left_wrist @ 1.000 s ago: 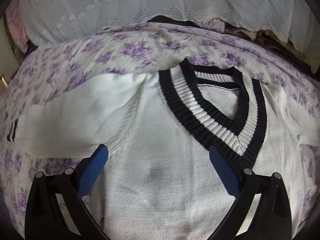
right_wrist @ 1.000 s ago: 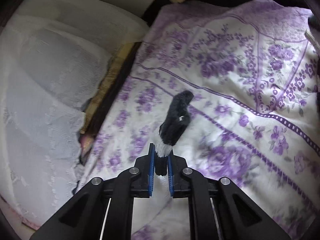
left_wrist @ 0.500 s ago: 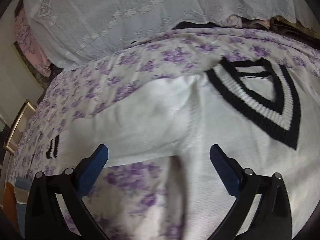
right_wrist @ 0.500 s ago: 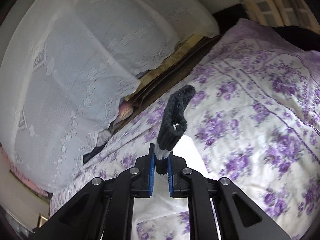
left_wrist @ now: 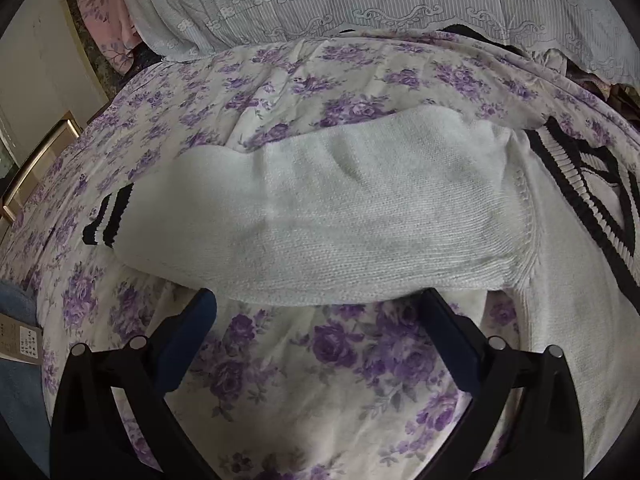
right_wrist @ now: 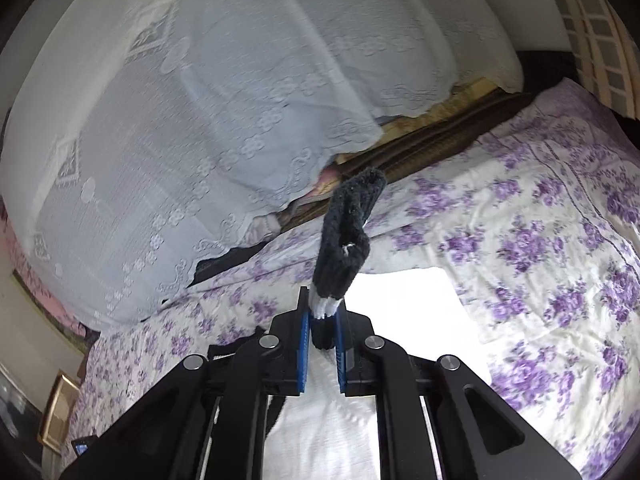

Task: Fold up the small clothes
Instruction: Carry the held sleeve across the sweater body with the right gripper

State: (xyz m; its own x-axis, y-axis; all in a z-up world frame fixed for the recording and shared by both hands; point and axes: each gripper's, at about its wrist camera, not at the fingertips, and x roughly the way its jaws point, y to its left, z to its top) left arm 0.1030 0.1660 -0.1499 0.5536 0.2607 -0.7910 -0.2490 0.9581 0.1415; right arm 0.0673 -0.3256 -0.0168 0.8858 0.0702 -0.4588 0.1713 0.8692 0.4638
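White knit sweater [left_wrist: 360, 208] w/ black-and-white striped trim lies on the bed [left_wrist: 320, 360], which has a purple floral sheet. In left wrist view one sleeve [left_wrist: 304, 216] stretches flat across mid-frame, its striped cuff [left_wrist: 108, 220] at 9 o'clock, V-neck collar [left_wrist: 592, 184] at 3 o'clock. Left gripper [left_wrist: 316, 320] hangs over the sheet just below the sleeve's lower edge; jaws spread wide, nothing between them, blue pads clear of the knit.

Right gripper [right_wrist: 322, 328]: jaws nearly closed, pinching a second striped cuff [right_wrist: 344, 248], the black rib sticking up past the pads toward 12 o'clock, white knit trailing down under the gripper at 6 o'clock. White lace cover [right_wrist: 200, 120] fills 10–12 o'clock in right wrist view, over piled bedding at the bed's far side.
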